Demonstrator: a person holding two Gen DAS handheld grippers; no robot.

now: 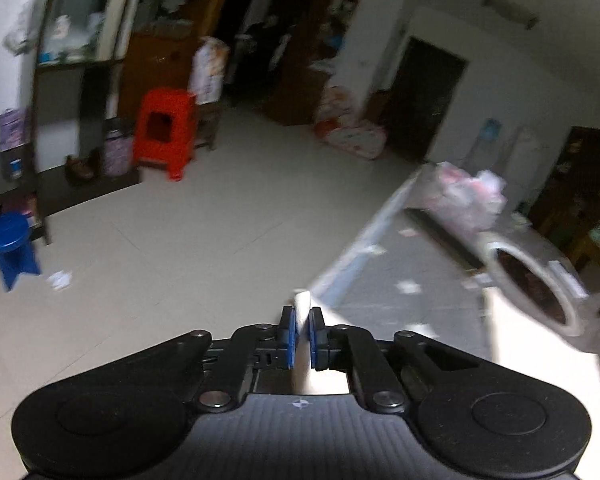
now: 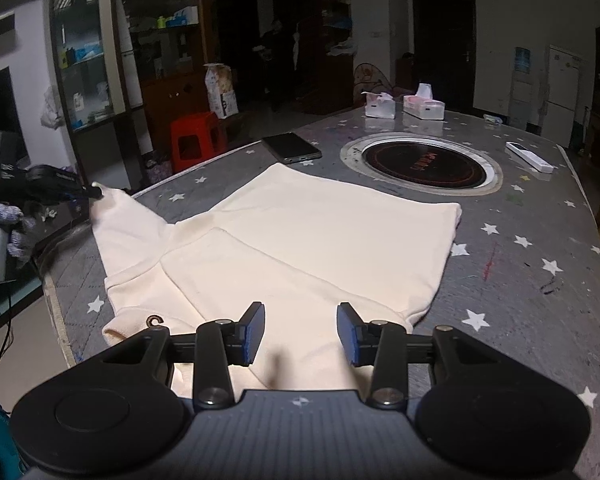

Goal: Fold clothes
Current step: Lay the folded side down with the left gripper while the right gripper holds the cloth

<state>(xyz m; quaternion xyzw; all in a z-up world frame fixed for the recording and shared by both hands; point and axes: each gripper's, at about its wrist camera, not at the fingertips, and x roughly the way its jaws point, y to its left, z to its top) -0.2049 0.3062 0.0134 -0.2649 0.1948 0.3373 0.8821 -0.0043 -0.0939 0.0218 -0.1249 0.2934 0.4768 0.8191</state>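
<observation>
The cream T-shirt (image 2: 284, 248) lies mid-frame on the star-print table (image 2: 532, 264), limp and light, best pinched at hems, its sleeve tip at left clamped by the left gripper (image 1: 300, 330) while the right gripper (image 2: 300, 334) gapes empty above the near edge.

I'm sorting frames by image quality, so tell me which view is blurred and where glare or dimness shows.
Left wrist view: smeared by motion, the red stool and table streaked, while the left gripper stays sharp on the cream shirt. Right wrist view: crisp, dim room, shirt brightly lit, straight edges bowed by the fisheye, right gripper open.
</observation>
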